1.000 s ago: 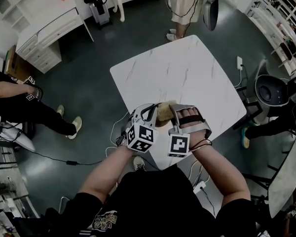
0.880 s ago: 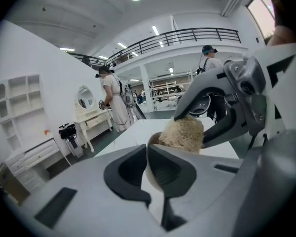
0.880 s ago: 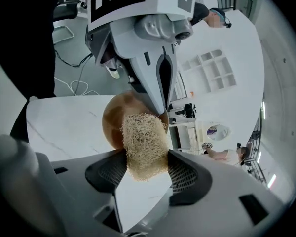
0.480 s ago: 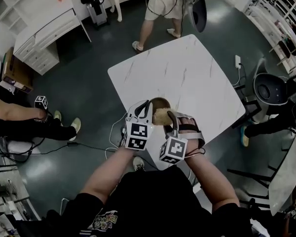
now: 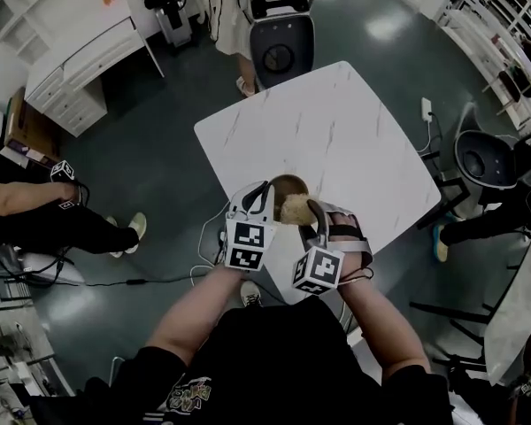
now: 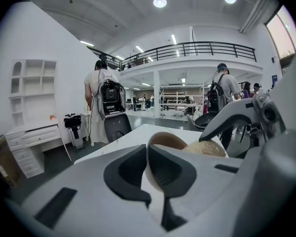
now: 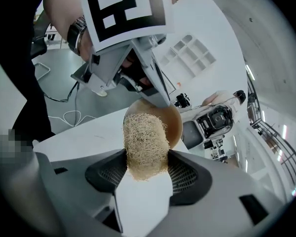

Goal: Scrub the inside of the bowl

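Rolled over since a second ago, my right gripper (image 7: 147, 158) clamps the loofah scrubber (image 7: 144, 142) inside the bowl (image 5: 289, 185), which my nearly closed left gripper (image 6: 147, 168) pinches by the rim over the table (image 5: 336, 140) edge; hard scrubbing could twist it loose.

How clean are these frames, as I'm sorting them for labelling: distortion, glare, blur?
Head view: fisheye bends the room's edges; even light, bowl small but sharp. Left gripper view: heavy curvature, dark corners, ceiling lamps flare. Right gripper view: dark rim, a mosaic patch at left, loofah scrubber crisp.
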`<state>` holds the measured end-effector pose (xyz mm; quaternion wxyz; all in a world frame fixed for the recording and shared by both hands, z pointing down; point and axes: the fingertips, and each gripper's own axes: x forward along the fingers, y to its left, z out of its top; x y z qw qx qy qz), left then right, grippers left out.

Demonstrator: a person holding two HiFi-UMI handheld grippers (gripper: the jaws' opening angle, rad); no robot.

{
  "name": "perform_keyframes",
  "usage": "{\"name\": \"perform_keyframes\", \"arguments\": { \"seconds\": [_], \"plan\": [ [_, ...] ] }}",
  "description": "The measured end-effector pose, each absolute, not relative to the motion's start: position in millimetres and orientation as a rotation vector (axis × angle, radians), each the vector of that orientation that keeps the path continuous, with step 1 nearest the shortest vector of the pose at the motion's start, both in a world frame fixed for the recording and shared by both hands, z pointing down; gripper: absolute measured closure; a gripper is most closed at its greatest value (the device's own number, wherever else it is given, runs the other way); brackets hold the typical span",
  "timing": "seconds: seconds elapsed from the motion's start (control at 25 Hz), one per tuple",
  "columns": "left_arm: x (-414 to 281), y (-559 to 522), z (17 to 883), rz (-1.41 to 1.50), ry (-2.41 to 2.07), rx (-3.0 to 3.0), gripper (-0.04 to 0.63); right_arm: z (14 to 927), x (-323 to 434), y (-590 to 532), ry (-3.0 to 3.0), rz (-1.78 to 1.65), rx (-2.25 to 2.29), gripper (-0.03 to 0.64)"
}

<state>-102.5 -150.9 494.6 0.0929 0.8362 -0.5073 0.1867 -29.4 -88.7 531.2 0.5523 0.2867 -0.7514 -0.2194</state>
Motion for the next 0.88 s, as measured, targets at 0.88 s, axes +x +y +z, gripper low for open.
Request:
{"name": "perform_keyframes", "arguments": {
  "seconds": [0.88],
  "plan": [
    [-109.0,-149.3,495.7,0.292,-1.373,2.289,0.575,554.4,10.4,-68.7,-2.147,0.197,0.92,0.35]
  ]
}}
